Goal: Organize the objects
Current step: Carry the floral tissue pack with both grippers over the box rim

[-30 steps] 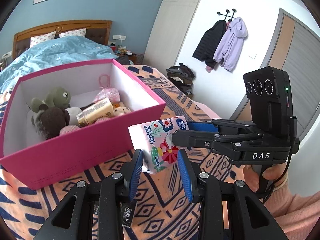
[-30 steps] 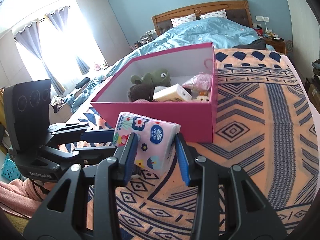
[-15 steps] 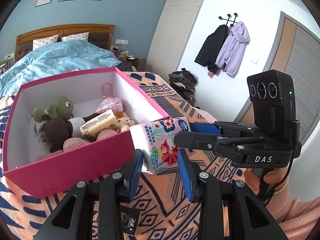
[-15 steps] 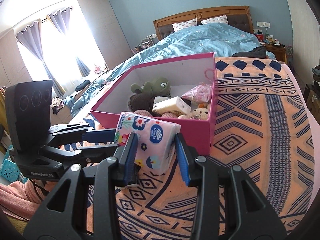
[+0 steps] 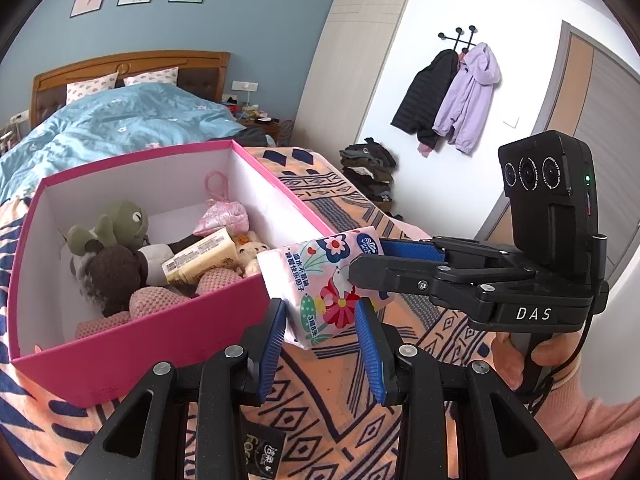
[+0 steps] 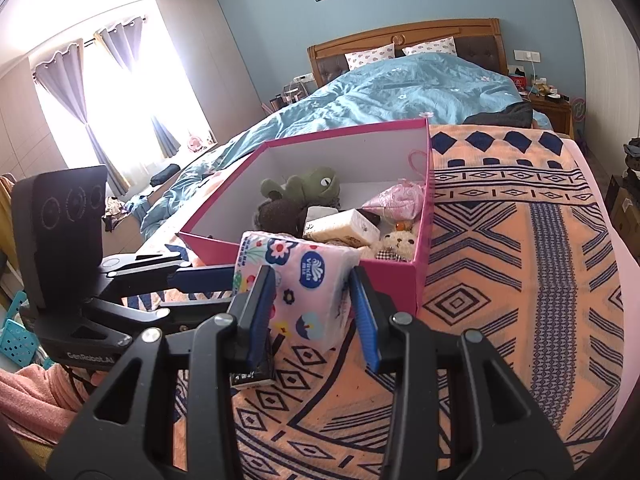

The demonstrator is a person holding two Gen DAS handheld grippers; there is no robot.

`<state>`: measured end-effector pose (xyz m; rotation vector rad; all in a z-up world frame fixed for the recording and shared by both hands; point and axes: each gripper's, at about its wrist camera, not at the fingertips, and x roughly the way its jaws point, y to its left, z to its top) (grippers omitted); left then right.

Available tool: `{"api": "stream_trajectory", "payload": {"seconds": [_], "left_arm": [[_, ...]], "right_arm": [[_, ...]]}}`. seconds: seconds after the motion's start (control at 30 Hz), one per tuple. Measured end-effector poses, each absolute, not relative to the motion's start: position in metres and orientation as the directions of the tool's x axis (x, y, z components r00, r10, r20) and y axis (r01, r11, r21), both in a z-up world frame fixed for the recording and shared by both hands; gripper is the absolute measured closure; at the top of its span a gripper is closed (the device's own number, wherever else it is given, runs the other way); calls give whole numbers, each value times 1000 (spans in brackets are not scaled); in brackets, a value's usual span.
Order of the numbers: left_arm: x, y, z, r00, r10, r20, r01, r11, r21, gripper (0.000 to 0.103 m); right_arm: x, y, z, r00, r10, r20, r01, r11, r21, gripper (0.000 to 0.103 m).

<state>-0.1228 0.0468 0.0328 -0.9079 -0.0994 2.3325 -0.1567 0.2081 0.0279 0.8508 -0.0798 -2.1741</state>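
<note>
In a bedroom, an open pink box (image 5: pixel 132 336) sits at the left of the left wrist view on a patterned orange bedspread (image 5: pixel 344 208), already holding a green stuffed frog (image 5: pixel 116 224), a brown plush toy (image 5: pixel 116 272), a cream tube (image 5: pixel 200 256) and a pink pouch (image 5: pixel 224 216). At the centre, a floral pack of tissues (image 5: pixel 324 280) hangs in the air just beside the box's near right corner, gripped from two directions at once: the left gripper (image 5: pixel 322 344) has its blue pads narrowed against the pack's lower end, while the right gripper (image 5: pixel 366 256), reaching in from the right of the frame, is clamped on its upper end. The pack is soft, pink-wrapped, printed with flowers and a blue logo, and looks slightly squashed. With two tools sharing one squashy pack, uneven pulling could likely tear the wrapper or let it slip onto the bedspread short of the box; a low carry might also knock the box wall.
</note>
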Motion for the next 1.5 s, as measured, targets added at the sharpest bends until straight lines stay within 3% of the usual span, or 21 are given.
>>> {"api": "stream_trajectory", "payload": {"seconds": [1.5], "left_arm": [[-166,43,33,-579,544,-607,-468,-831,-299,67]], "right_arm": [[-198,195,31,-471,-693,-546,655,-689,309,61]]}}
